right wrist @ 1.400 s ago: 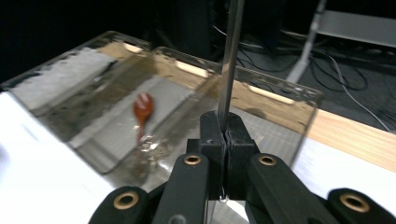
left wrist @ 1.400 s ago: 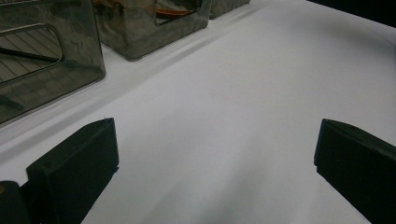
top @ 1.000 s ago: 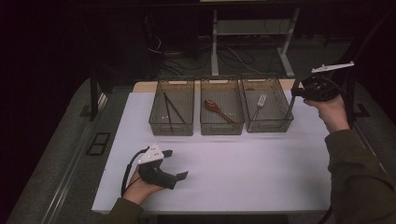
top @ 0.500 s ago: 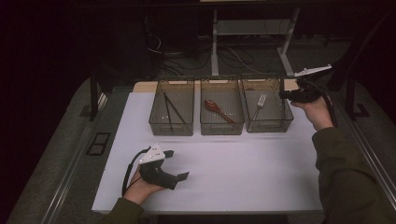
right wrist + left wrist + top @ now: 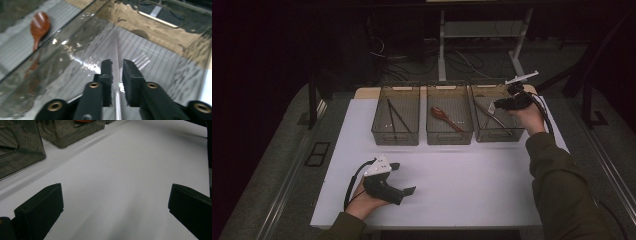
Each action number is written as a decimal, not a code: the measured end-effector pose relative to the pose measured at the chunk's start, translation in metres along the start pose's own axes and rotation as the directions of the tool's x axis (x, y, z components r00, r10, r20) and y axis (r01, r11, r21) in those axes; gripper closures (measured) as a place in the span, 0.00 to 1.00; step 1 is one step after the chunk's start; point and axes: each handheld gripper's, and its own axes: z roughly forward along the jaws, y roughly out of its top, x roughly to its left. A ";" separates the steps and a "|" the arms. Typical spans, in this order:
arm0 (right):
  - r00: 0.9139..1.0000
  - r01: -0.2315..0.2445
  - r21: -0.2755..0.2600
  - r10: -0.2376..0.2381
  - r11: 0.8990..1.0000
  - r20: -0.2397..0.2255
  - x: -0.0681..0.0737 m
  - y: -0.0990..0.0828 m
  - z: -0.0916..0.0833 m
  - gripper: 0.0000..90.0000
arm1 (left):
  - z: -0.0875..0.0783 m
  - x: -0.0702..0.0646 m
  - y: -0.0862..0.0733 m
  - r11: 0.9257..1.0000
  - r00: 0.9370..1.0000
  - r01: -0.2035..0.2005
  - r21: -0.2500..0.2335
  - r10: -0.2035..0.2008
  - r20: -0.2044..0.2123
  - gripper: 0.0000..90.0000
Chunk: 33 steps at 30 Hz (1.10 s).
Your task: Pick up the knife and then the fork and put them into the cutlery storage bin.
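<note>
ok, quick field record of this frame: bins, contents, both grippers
bins: three clear bins in a row at the far side of the white table
left bin: dark sticks
middle bin: wooden spoon
right bin: fork, leaning
left gripper: low over the near table, jaws wide open, nothing between
right gripper: inside the right bin, jaws just been opening, narrow gap with the fork's handle between them, pads apparently off it

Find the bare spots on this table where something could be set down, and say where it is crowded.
The white mat is bare between the three bins and the near edge, right of the left tongs. The back is crowded: left bin, middle bin, right bin with the right tongs inside.
</note>
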 end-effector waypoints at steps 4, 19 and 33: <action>0.998 -0.031 -0.010 0.030 0.999 -0.057 -0.002 -0.004 -0.006 0.68 | 0.001 -0.001 0.000 1.000 1.000 -0.001 0.001 0.001 -0.001 0.00; 0.984 -0.001 -0.141 -0.024 0.990 -0.176 0.028 -0.047 -0.054 0.37 | 0.000 0.002 -0.001 1.000 1.000 -0.002 0.011 0.002 -0.007 0.00; 0.978 0.045 -0.227 -0.089 0.973 -0.188 0.071 -0.107 -0.085 0.29 | 0.002 0.002 -0.003 1.000 1.000 0.006 0.018 -0.006 0.008 0.00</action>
